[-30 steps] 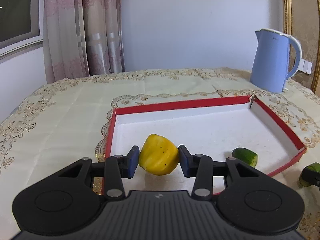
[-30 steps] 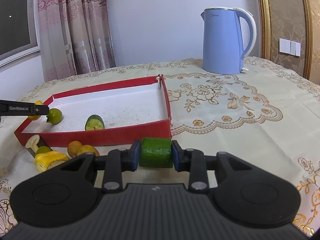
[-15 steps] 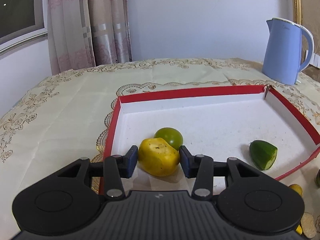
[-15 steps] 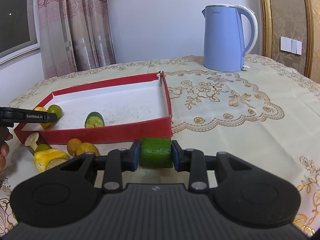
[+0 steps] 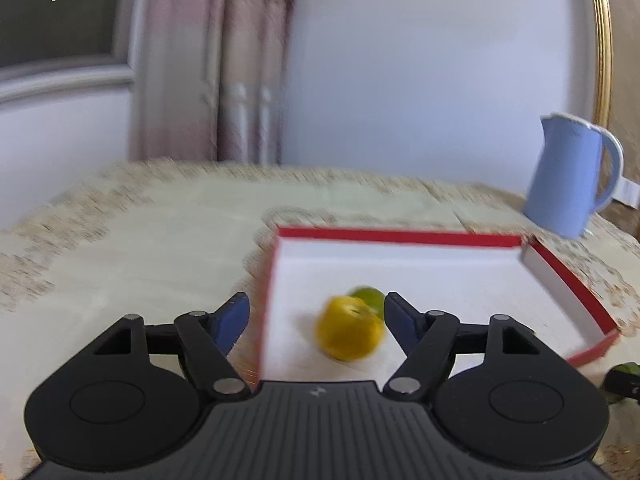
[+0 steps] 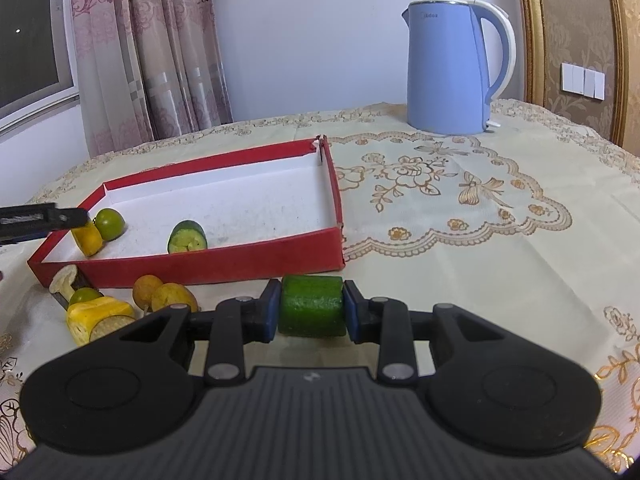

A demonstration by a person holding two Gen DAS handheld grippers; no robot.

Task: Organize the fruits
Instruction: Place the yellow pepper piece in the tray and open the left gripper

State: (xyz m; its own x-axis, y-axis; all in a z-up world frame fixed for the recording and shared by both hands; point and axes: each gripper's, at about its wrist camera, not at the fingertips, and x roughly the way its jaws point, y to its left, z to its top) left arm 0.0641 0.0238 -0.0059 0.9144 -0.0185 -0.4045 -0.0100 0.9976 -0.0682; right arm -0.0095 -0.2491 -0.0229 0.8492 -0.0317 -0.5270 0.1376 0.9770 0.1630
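Worktop: covered by a cream tablecloth [image 6: 460, 216] with gold floral embroidery; cloth edge pattern runs near the front right corner.
Room: pale wall behind; pink patterned curtain [image 6: 160, 48] at the far left, beside a window; gilt frame edge and a wall switch plate [image 6: 582, 86] at the far right.
Tray: red-walled box [image 6: 224, 266] with white floor, lying left of centre on the worktop; one far corner is split open.
Tray contents: yellow fruit piece [image 6: 87, 239] and green round fruit [image 6: 110, 219] touching each other at the tray's left corner; cut cucumber end [image 6: 187, 237] near the tray's front wall, apart from them.
Loose fruit: two small orange fruits [image 6: 164, 294], a yellow chunk [image 6: 98, 314], a small green fruit and a pale-cut piece lie on the cloth just outside the tray's front wall, towards the left edge.
Kettle: blue electric kettle [image 6: 452, 68] upright at the far side of the worktop, well apart from the tray.
Left gripper [image 5: 316, 316]: jaws spread wide, holding nothing; the yellow fruit piece [image 5: 349, 333] sits on the tray floor between them, touching neither. View is motion-blurred.
Right gripper [image 6: 311, 312]: jaws closed on a green cucumber segment [image 6: 311, 306], held just in front of the tray's front wall.
Obstruction: the tray's front wall stands between the held segment and the tray floor.
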